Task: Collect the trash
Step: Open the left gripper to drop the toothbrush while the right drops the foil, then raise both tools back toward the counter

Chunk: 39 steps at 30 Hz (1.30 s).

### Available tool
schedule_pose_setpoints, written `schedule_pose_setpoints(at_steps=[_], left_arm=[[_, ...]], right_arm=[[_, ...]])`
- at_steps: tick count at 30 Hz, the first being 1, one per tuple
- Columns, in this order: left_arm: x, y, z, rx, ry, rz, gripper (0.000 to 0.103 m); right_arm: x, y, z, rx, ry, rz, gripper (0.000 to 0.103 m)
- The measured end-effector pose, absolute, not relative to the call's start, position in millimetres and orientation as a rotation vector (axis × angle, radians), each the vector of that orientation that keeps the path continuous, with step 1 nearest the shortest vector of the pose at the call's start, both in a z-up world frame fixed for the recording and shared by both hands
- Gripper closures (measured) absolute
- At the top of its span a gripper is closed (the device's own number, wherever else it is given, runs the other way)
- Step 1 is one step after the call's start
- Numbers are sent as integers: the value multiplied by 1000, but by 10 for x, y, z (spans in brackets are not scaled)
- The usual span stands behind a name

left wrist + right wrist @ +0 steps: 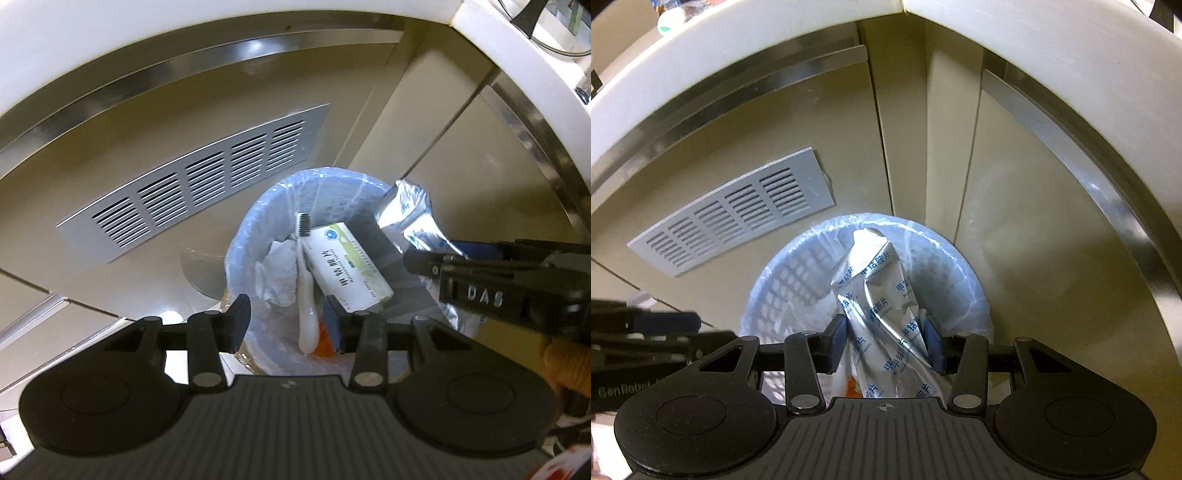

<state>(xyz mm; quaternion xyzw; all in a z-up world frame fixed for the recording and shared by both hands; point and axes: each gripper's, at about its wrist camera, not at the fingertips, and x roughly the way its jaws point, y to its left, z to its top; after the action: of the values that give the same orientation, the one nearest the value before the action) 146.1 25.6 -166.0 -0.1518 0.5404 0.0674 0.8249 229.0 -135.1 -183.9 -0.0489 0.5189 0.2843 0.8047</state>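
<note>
The right gripper [884, 345] clamps a crinkled silver foil pouch [877, 295] above the round bin with a clear plastic liner [975, 295]. The left gripper [286, 325] hangs part-open and empty; below it, inside the bin, lie a white toothbrush [304, 288], a white-and-green medicine box [349, 271] and what is probably crumpled tissue [277, 275].

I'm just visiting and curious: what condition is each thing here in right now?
Bin: lined with a clear bag, partly filled.
Toothbrush: lying in the bin.
Medicine box: lying in the bin, closed.
Foil packet: crumpled, held over the bin.
Left gripper: open, empty.
Right gripper: shut on the foil packet.
</note>
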Motion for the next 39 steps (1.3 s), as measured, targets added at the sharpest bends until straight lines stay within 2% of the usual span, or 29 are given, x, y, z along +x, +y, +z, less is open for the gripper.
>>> schedule_pose_setpoints(at_steps=[1, 3, 4, 5, 22, 34, 39], left_arm=[[1439, 281, -1655, -323, 1149, 148, 64], [1400, 315, -1657, -324, 1151, 159, 64], [1383, 330, -1658, -324, 1152, 163, 64], [1364, 350, -1660, -323, 1153, 166, 64], [1191, 409, -1556, -317, 1113, 152, 64], [1143, 336, -1103, -311, 1014, 131, 64], [1078, 317, -823, -304, 943, 128, 59]], right_arm=[[2310, -1344, -1850, -79, 1116, 624, 56], [2324, -1331, -1855, -52, 1106, 619, 39], [2322, -1331, -1851, -46, 1094, 608, 21], [2323, -1325, -1849, -46, 1089, 604, 19], [2139, -1340, -1769, -107, 1105, 596, 19], [2017, -1459, -1339, -92, 1035, 623, 19], [1940, -1539, -986, -77, 954, 665, 19]])
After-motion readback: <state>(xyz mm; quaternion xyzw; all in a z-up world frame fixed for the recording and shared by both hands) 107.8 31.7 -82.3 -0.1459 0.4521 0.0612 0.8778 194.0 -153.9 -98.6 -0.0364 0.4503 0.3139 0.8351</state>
